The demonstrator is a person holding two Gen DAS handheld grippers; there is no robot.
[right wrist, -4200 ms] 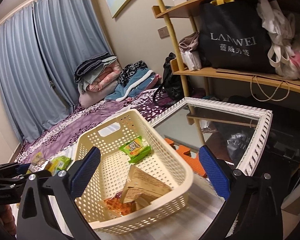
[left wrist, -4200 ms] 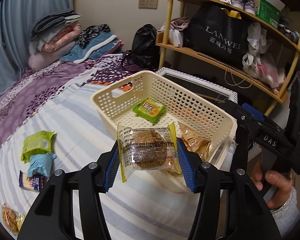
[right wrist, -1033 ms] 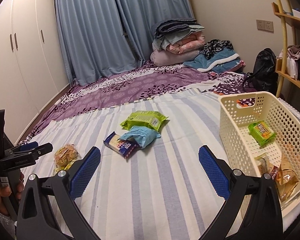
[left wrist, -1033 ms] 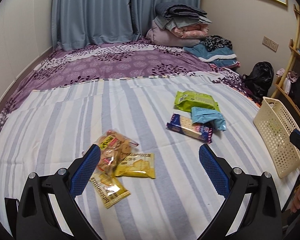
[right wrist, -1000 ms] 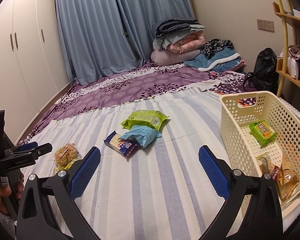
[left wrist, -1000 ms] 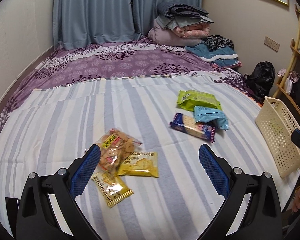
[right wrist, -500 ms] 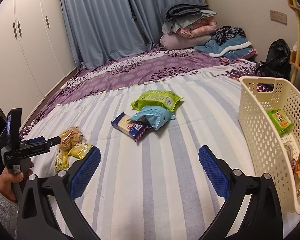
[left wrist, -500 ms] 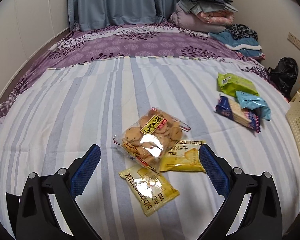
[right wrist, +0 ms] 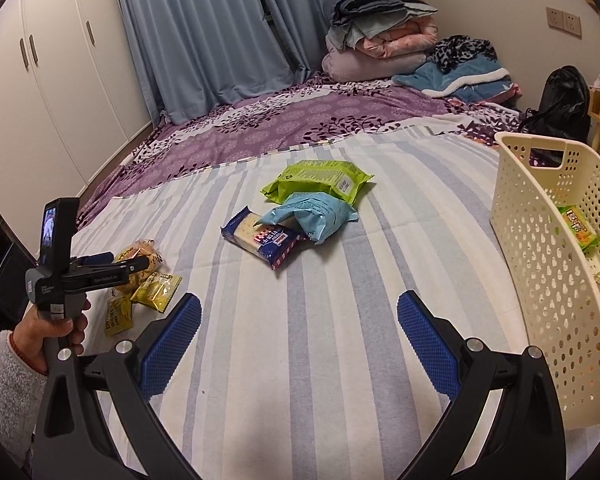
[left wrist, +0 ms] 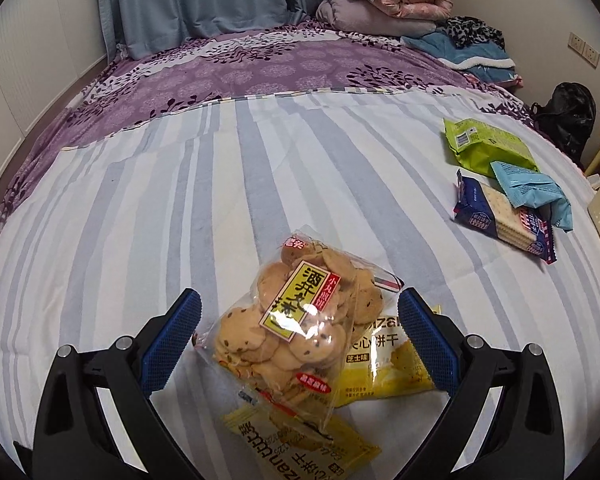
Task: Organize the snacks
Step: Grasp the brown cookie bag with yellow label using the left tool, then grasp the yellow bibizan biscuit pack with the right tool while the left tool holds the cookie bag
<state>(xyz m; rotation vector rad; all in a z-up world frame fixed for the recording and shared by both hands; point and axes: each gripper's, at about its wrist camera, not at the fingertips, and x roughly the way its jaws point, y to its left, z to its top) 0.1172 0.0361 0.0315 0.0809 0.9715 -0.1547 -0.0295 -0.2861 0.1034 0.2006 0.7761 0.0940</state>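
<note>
Striped bedspread (left wrist: 180, 200) holds six snack packets (left wrist: 296, 320), one basket (right wrist: 548, 280).

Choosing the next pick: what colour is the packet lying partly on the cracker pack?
Light blue; right wrist view.

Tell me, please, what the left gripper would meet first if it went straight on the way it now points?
Most likely the clear bag of cookies: the open left gripper has its fingers either side of it, though depth is hard to judge.

cookie bag (left wrist: 300, 322) | clear, flat (atop yellow packets (left wrist: 384, 364)) | striped bedspread (left wrist: 180, 208)
</note>
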